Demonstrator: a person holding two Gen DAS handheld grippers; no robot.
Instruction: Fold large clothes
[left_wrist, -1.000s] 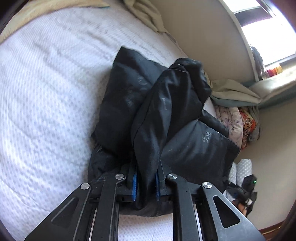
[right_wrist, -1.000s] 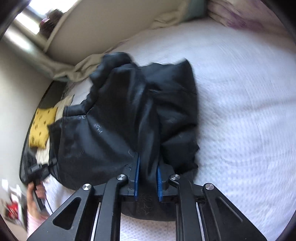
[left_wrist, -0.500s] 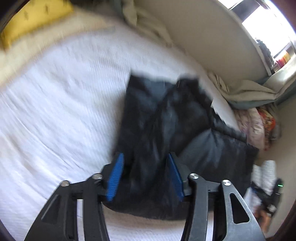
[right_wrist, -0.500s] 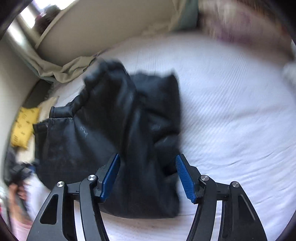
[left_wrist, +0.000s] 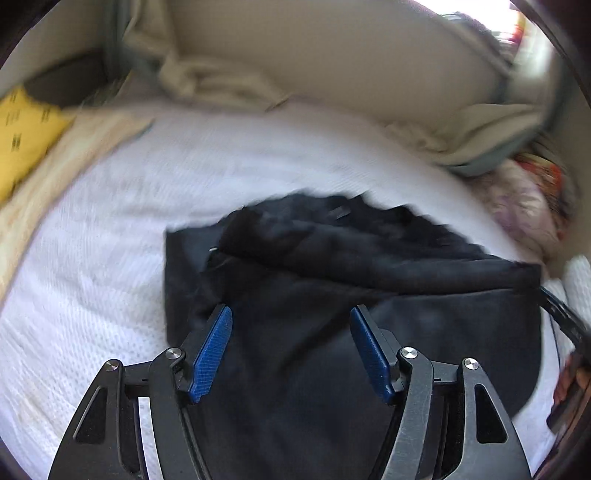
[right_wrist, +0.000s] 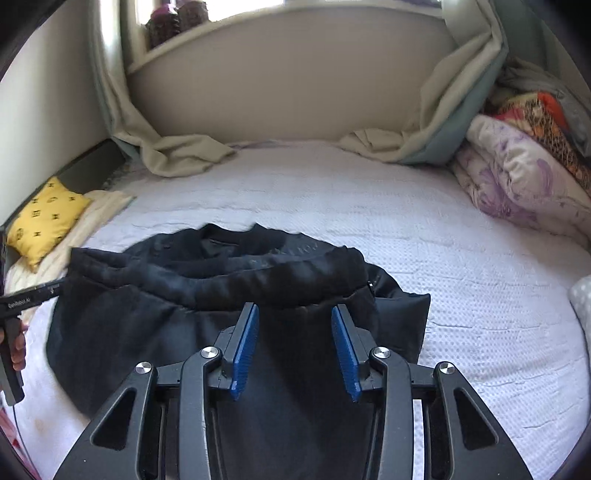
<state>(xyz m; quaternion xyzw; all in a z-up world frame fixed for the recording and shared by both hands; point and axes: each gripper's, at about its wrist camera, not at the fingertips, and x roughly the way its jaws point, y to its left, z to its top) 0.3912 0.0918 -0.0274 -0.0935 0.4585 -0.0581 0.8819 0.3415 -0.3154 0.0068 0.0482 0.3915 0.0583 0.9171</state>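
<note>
Black jacket (right_wrist: 155, 332) folded on white bedspread (right_wrist: 461, 295). Left gripper (left_wrist: 291, 314) opening, right gripper (right_wrist: 293, 310) closing, both spread above cloth, pinching nothing. Sharp only in right view: yellow cushion (right_wrist: 44, 221), floral quilt (right_wrist: 517, 184). Faint writing on jacket, not readable.

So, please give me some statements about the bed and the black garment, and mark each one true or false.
1. The black garment lies on the white bedcover. True.
2. The right tongs are clamped on the garment. False: the blue pads stand apart with no cloth pinched, though the jaws are closing.
3. A yellow cushion lies at the left edge of the bed in the right wrist view. True.
4. The left tongs hold a fold of cloth. False: they are opening above the garment and grip nothing.
5. The floral blanket covers the garment. False: it is piled apart, at the right.
</note>
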